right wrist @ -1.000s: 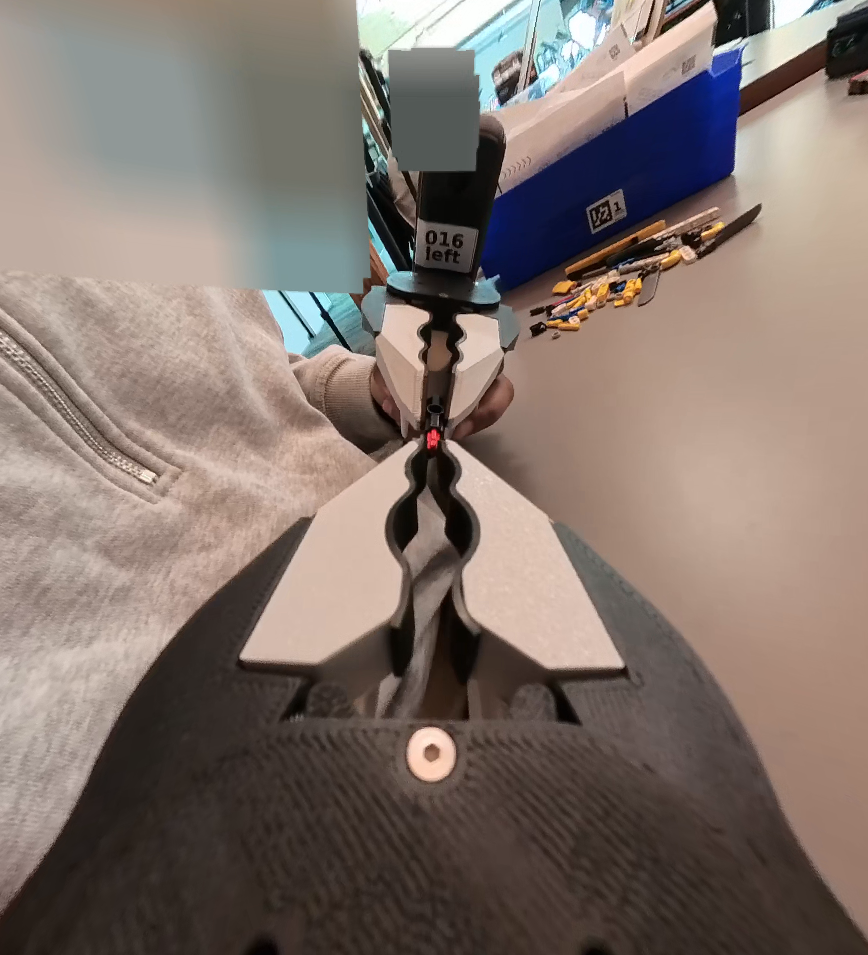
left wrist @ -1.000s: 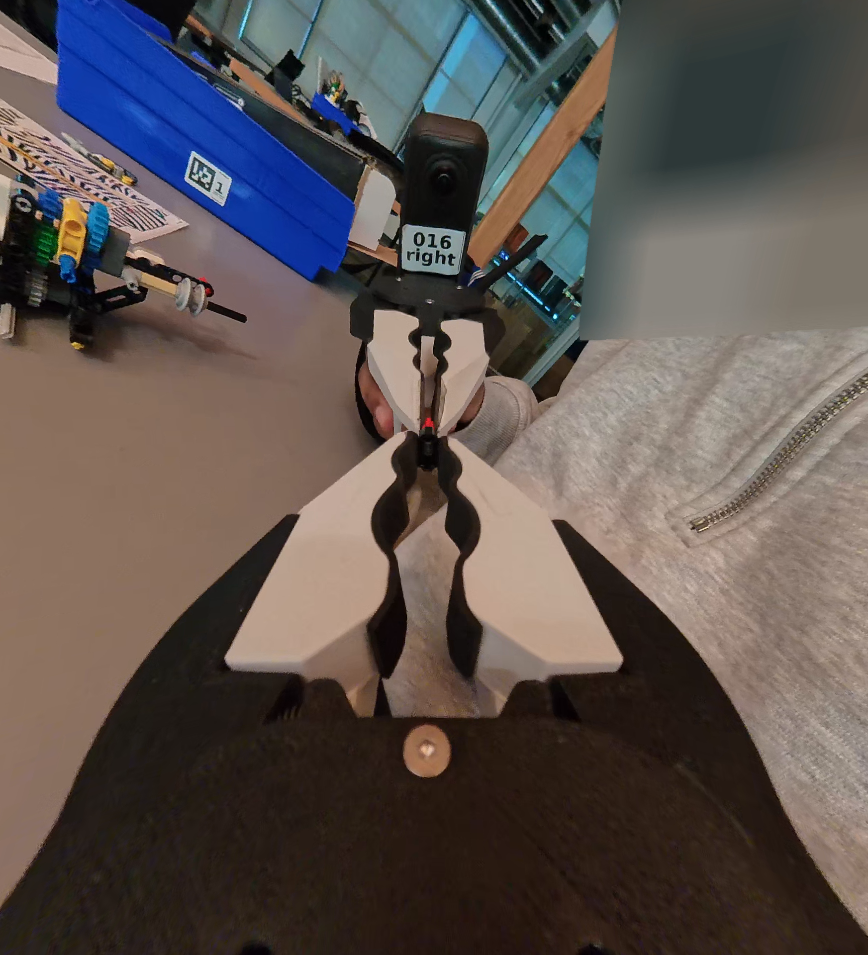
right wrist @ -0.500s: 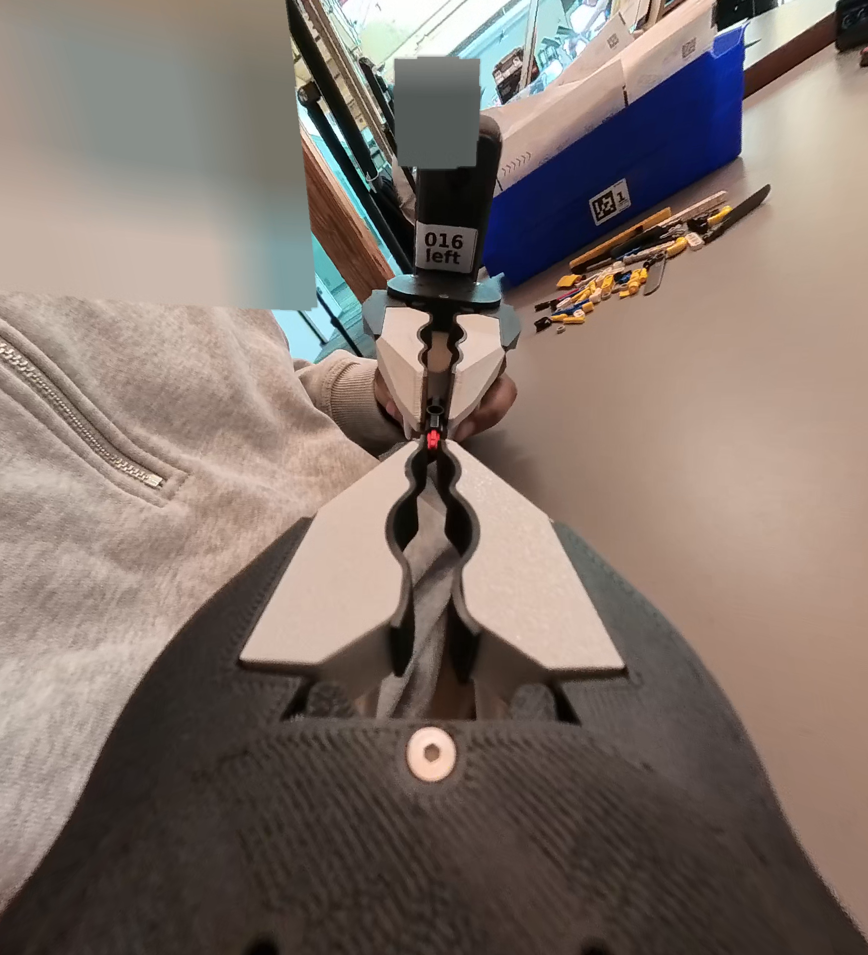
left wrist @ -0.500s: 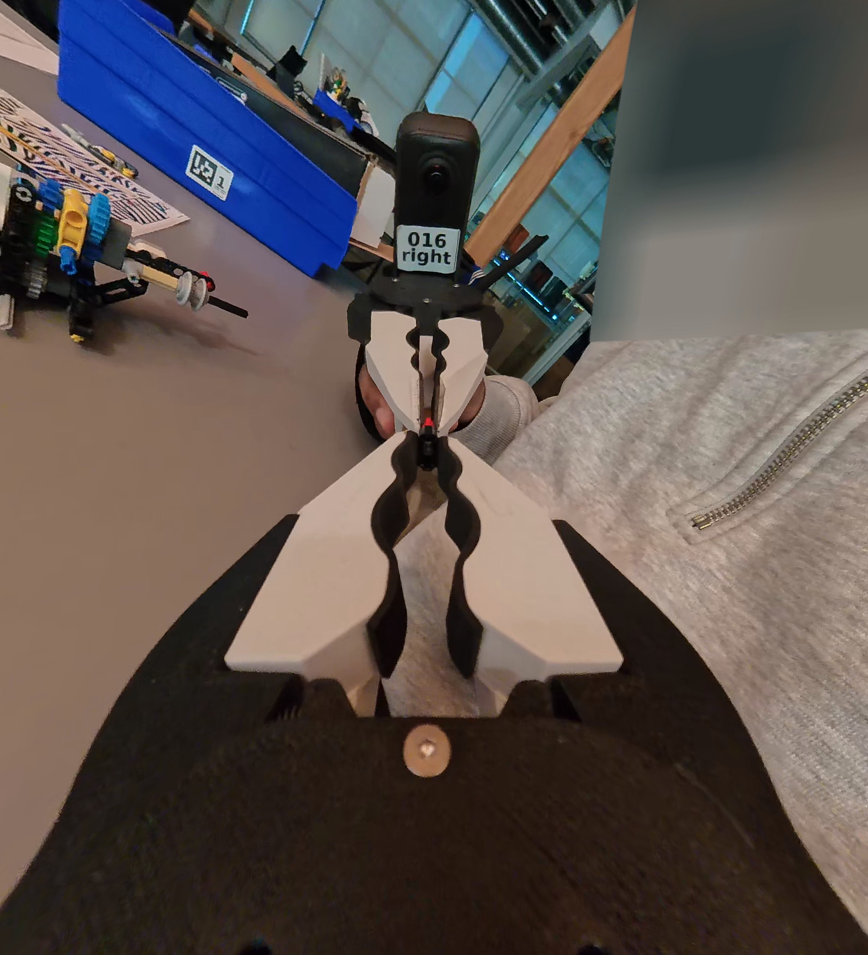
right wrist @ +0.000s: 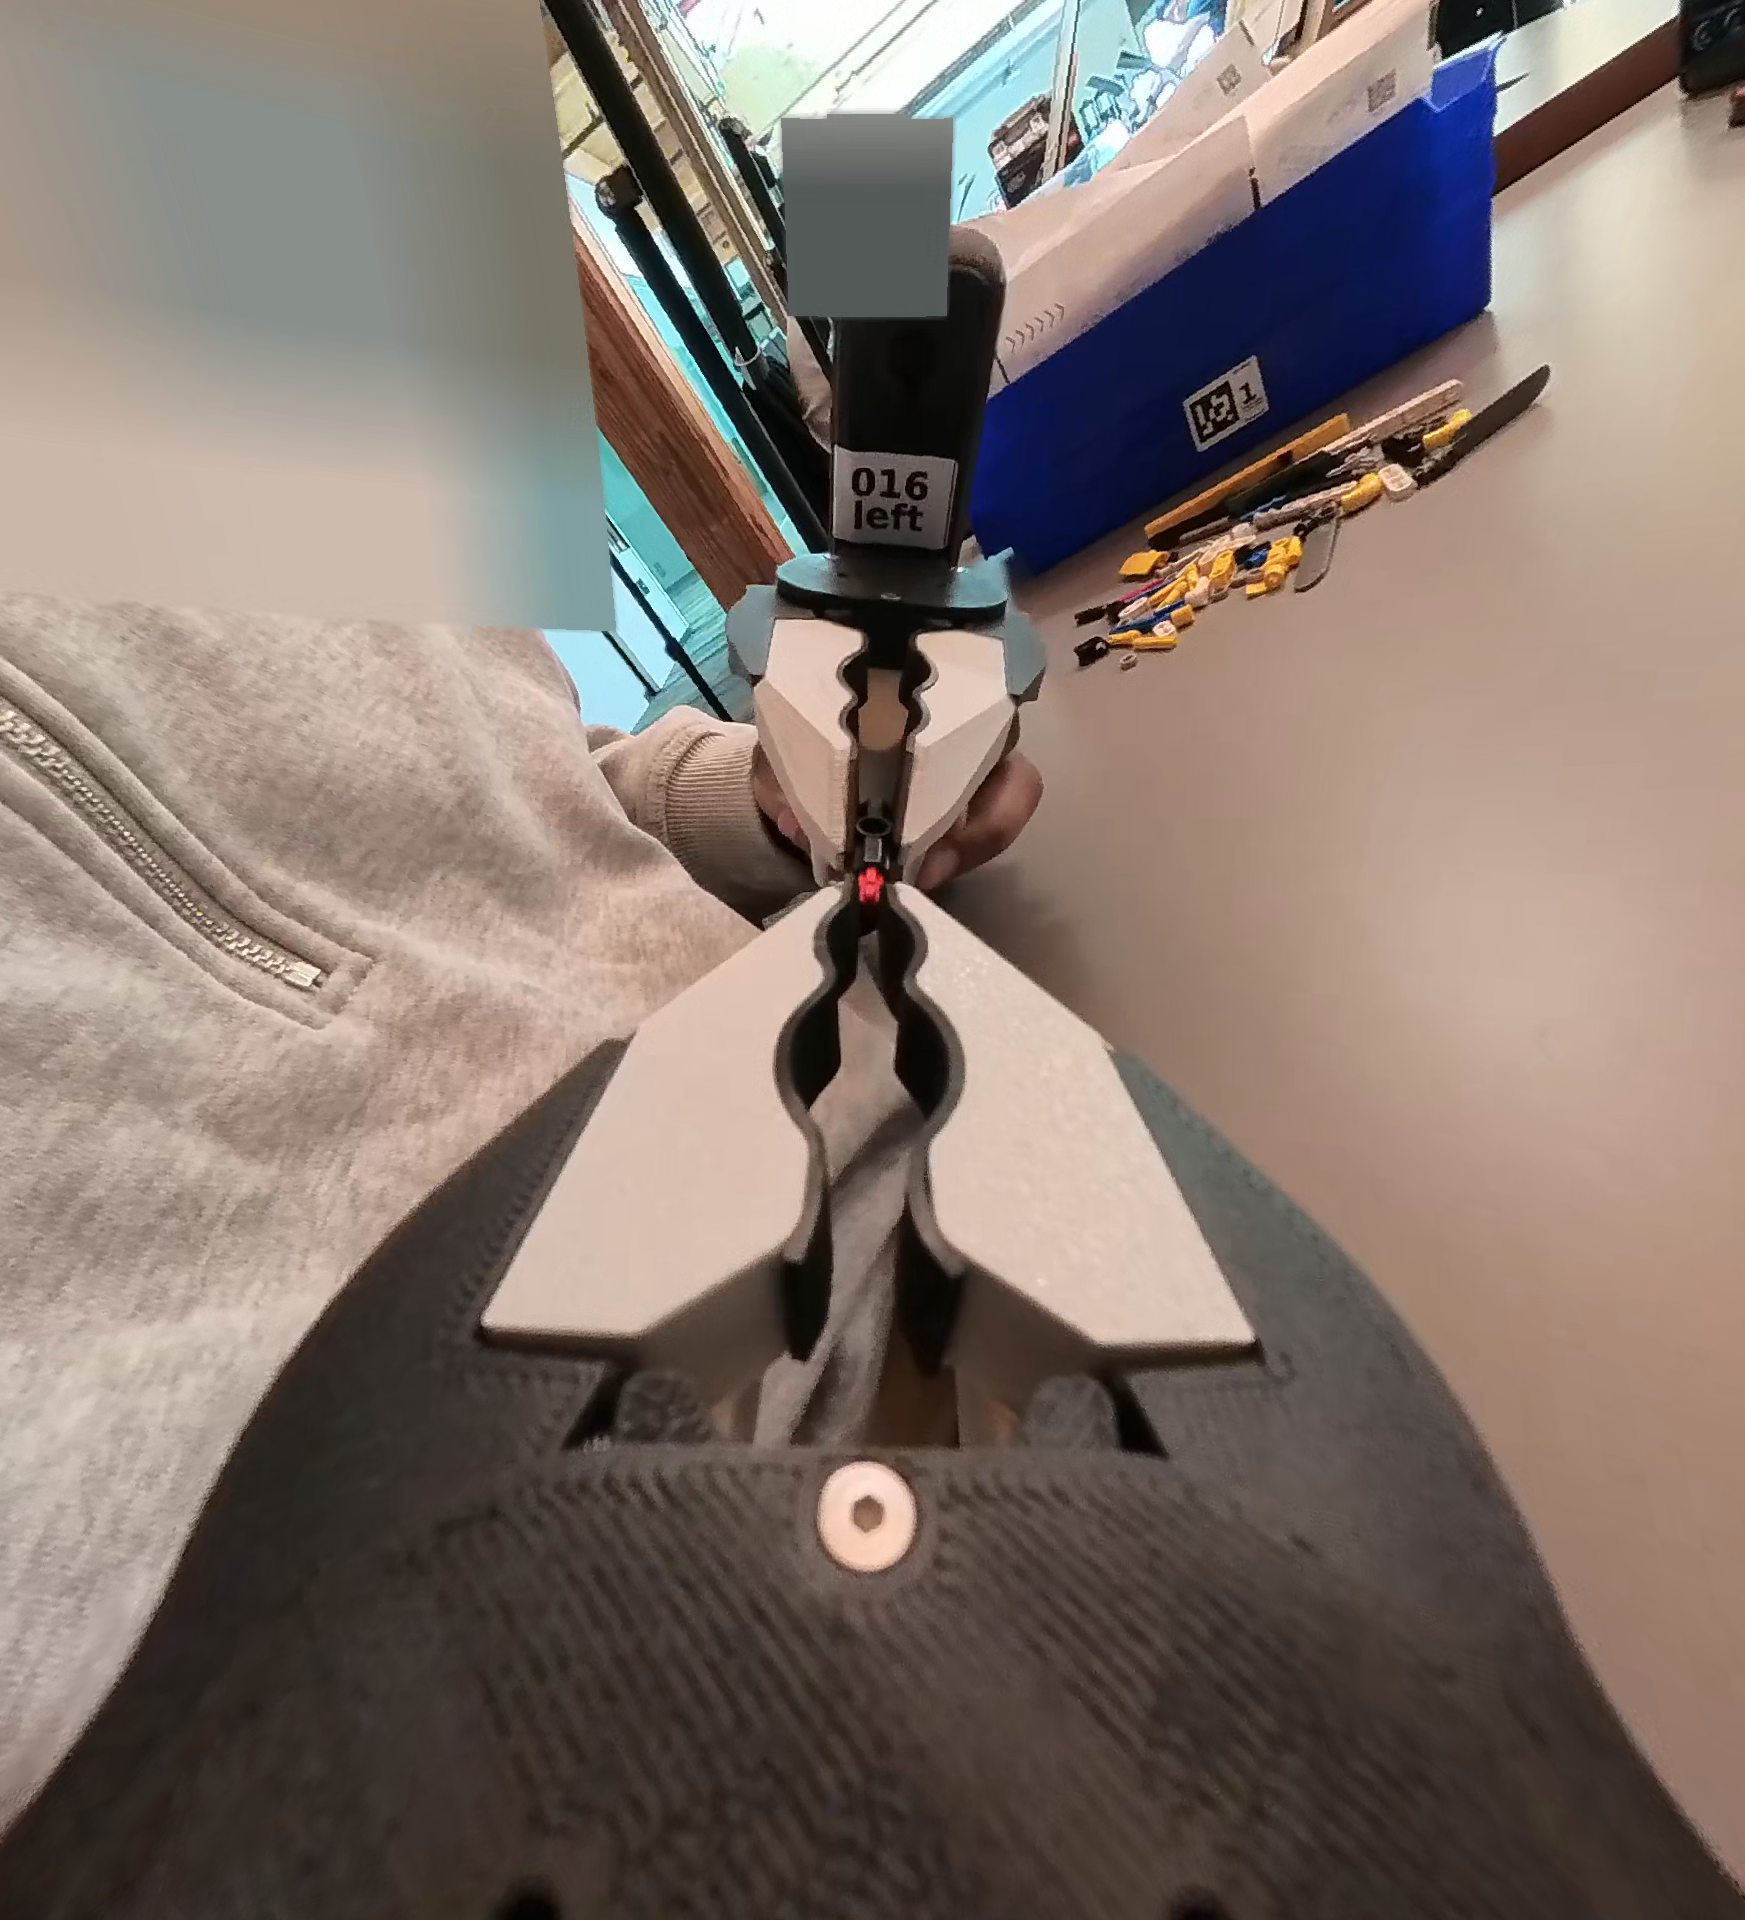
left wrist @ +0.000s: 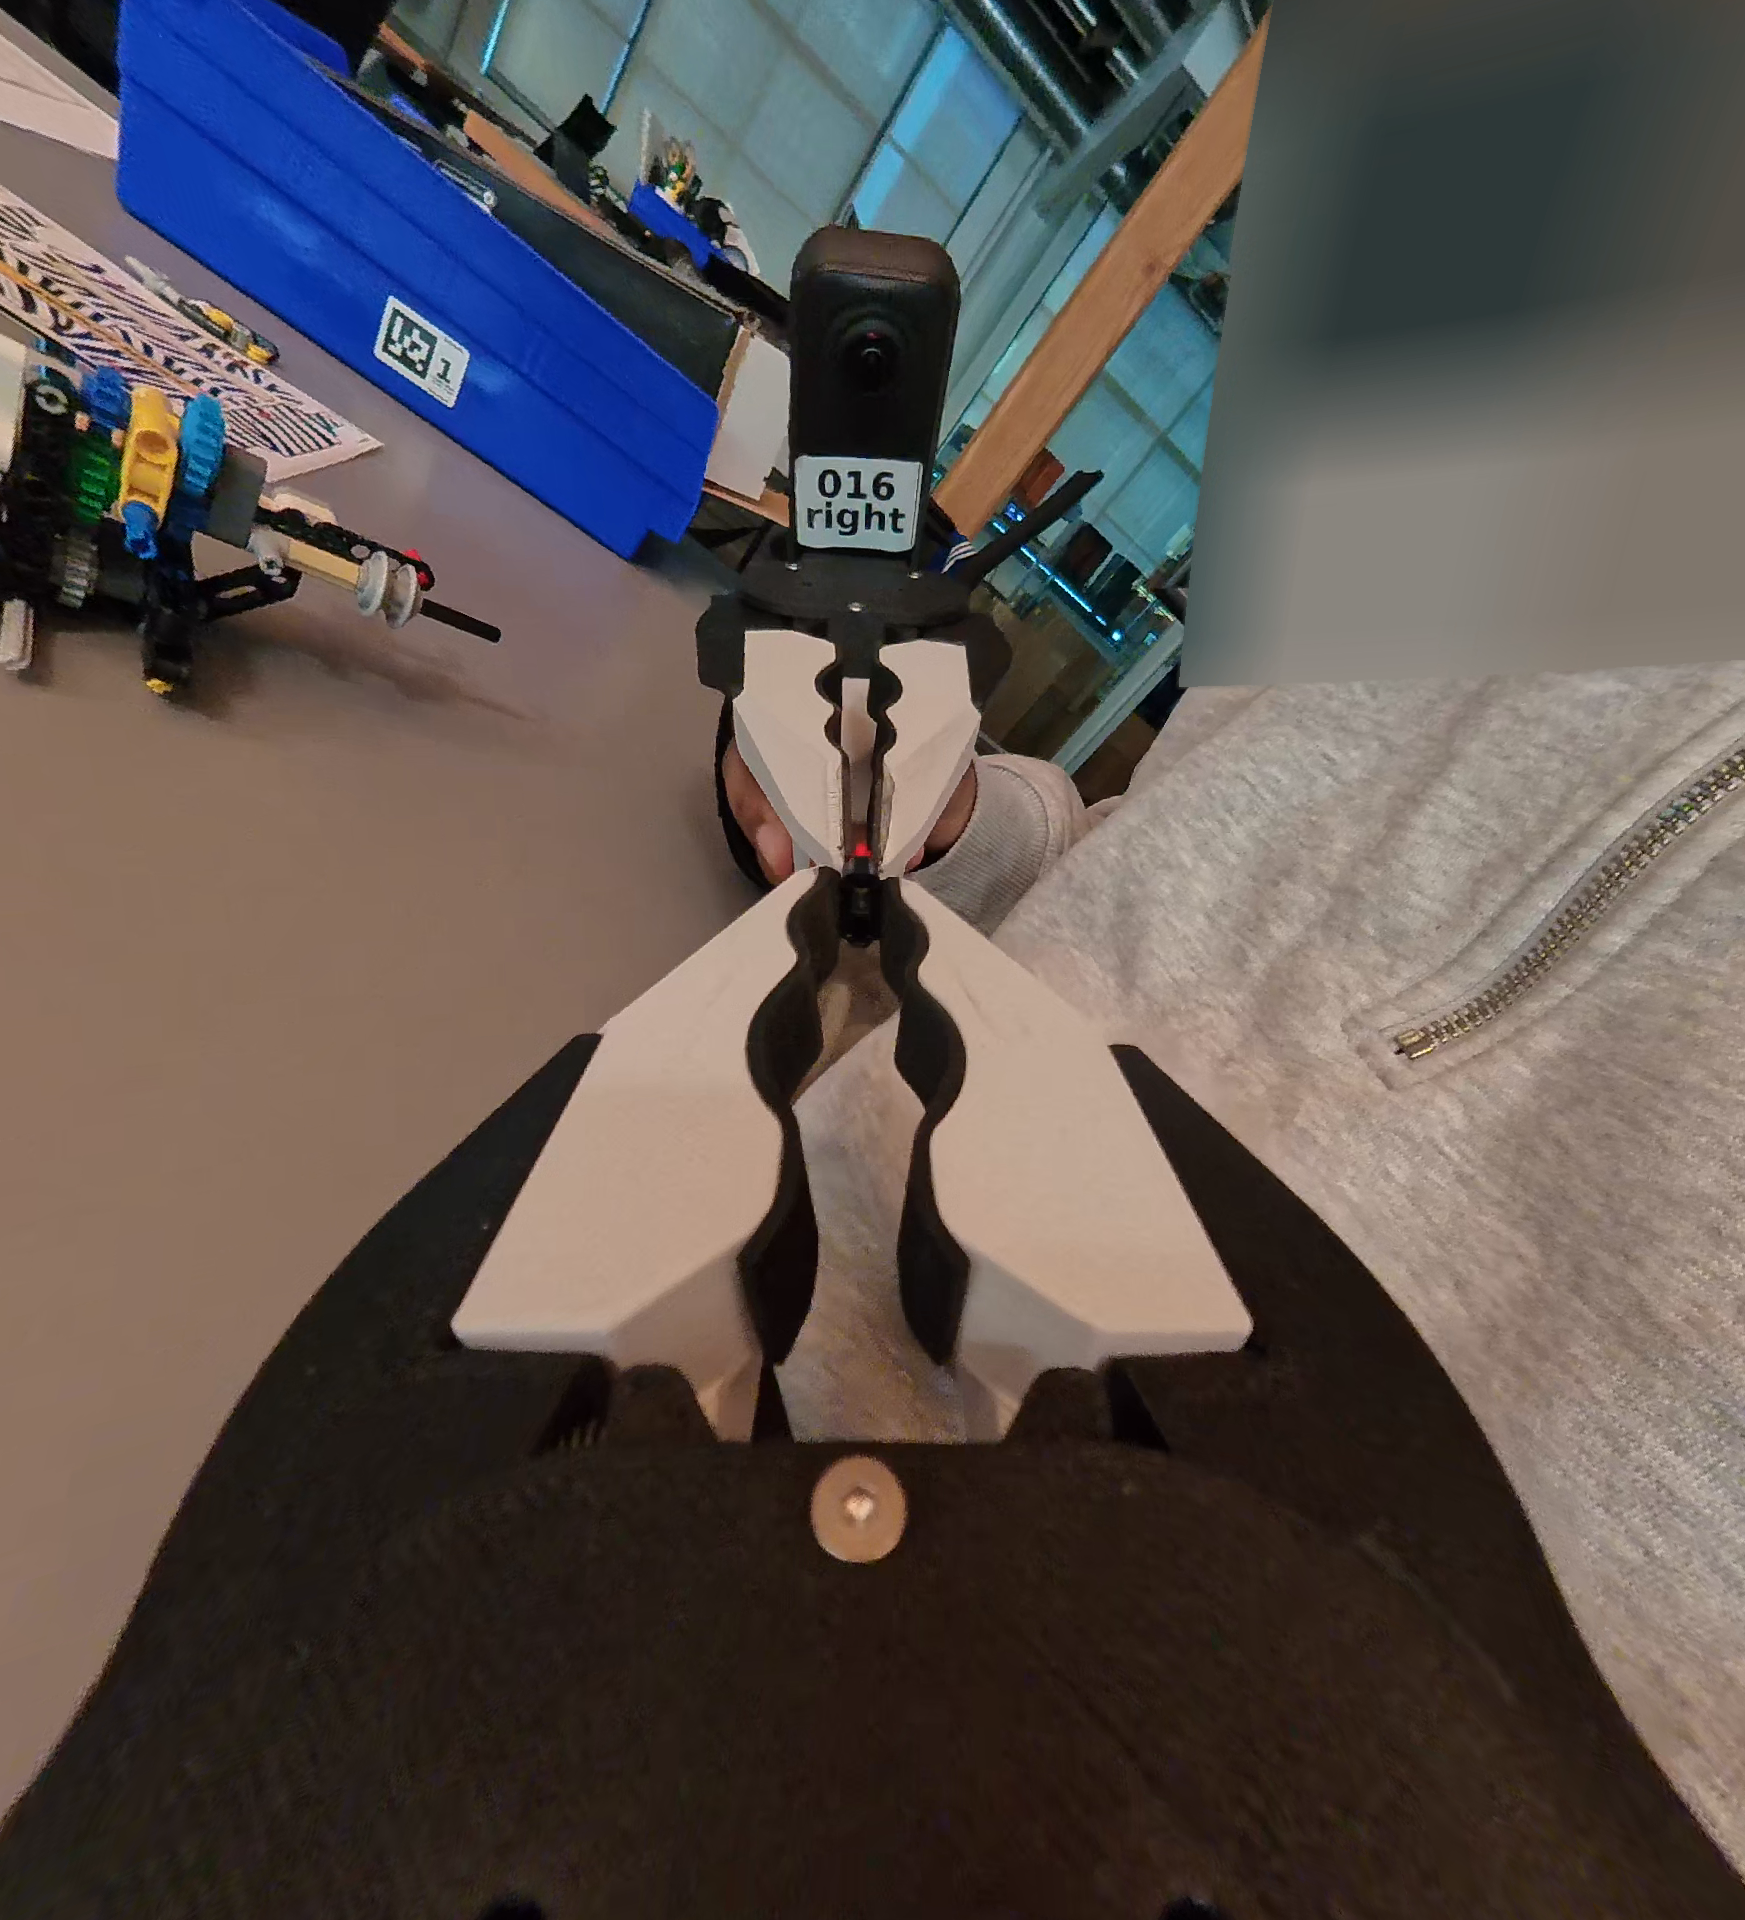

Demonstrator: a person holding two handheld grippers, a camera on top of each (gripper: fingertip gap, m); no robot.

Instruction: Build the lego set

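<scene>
My left gripper is shut on a small black pin. My right gripper is shut on a small red piece. The two grippers meet tip to tip above the grey table's near edge, and the red piece touches the end of the black pin. The right gripper faces me in the left wrist view, and the left gripper faces me in the right wrist view. A partly built model with blue, yellow and green gears lies on the table at far left.
A blue bin stands behind the model, beside a printed sheet. In the right wrist view a blue bin has loose small parts in front of it. A person's grey zip sweater is close behind the grippers.
Both grippers stay shut and tip to tip on the two small pieces. The pair has tilted slightly, so the background has shifted in both views.
</scene>
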